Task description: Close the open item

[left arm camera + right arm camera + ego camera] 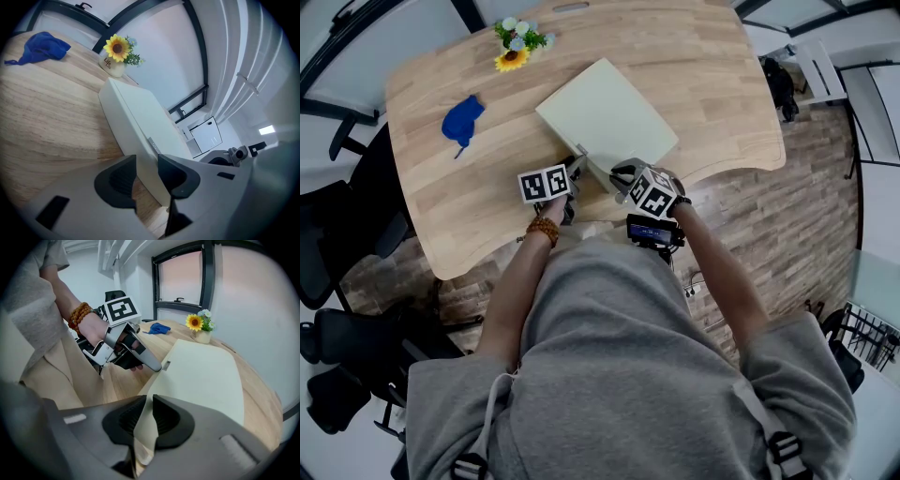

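Head view: the box (605,117) lay on the table (712,84), just ahead of the left gripper (575,172) and right gripper (623,178).

Left gripper view: the jaws grasped the box's near edge.

Right gripper view: the jaws clenched on the thin lid (201,371).

Closing looked nearly done. Next, the lid needed pressing flat and releasing. The cloth (462,120) and flowers (517,42) sat far beyond the jaws, blocking nothing.

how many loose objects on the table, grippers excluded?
3: a cream box near the front edge, a blue cloth to its left, a sunflower pot at the far edge. The person's body hides the nearest strip of table, so something may be hidden.
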